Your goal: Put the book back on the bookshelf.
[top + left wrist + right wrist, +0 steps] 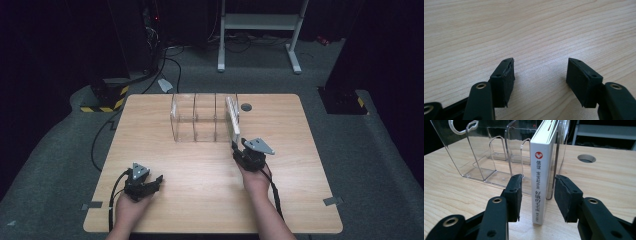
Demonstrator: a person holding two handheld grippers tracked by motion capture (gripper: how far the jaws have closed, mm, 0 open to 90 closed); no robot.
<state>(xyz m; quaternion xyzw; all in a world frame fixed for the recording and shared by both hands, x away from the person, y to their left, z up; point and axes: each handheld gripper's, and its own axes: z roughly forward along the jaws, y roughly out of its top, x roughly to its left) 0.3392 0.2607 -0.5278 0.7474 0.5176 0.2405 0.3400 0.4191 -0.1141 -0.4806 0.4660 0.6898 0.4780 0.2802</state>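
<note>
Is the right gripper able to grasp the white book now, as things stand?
Probably yes. The right gripper is open with its jaws on either side of the white book's spine, which sticks out from the clear organizer; nothing blocks it.

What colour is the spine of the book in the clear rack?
White spine with dark characters and a red logo; right gripper view shows it best.

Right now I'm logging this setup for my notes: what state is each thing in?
Book: upright, spine facing the right gripper, standing in the rightmost slot of the rack.
Clear rack: upright on the table, other slots empty.
Right gripper: open, jaws either side of the spine, not clamped.
Left gripper: open, holding nothing, over bare wood.
Table: wooden, with a round hole near the far edge.
</note>
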